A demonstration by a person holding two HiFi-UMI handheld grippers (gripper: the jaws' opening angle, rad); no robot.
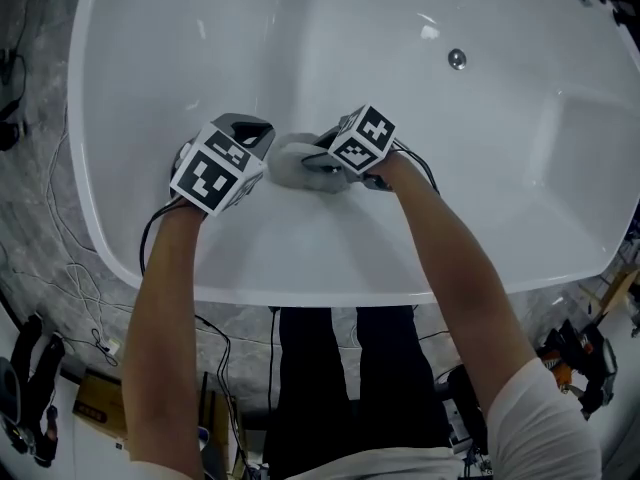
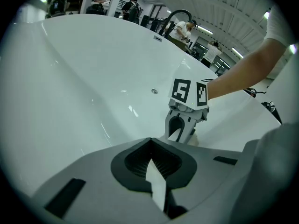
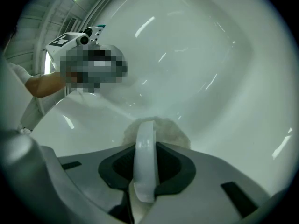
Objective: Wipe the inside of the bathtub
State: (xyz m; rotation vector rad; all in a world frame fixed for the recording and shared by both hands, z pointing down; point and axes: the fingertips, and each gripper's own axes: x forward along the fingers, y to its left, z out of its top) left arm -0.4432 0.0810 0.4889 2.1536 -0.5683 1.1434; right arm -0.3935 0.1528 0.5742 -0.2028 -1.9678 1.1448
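Fingers of the right gripper (image 3: 144, 124) are pinched onto a pale grey cloth (image 1: 287, 163), whose fuzzy edge bulges out just past their tips in the right gripper view. The cloth lies pressed against the white inner wall of the bathtub (image 1: 180, 48), on the slope below the near rim, and the right gripper reaches it from the person's right with its marker cube (image 1: 362, 138) turned upward. The left gripper (image 2: 151, 164) has its fingers pressed together, with only a thin pale sliver at the seam and nothing else between them. It sits just beside the cloth on the cloth's left; whether it touches the cloth cannot be told. Both grippers are low inside the tub and close together, each at the end of a bare forearm (image 1: 455, 268) that crosses the near rim. Further up the far wall a small round metal fitting (image 1: 457, 59) is set in the white surface, well apart from the cloth. The tub interior is glossy, with streaks of ceiling light reflected in it. Outside the tub, on the person's left, thin cables (image 1: 75, 268) trail over a grey marbled floor (image 1: 35, 188). Dark trousers (image 1: 340, 368) show right against the near rim.
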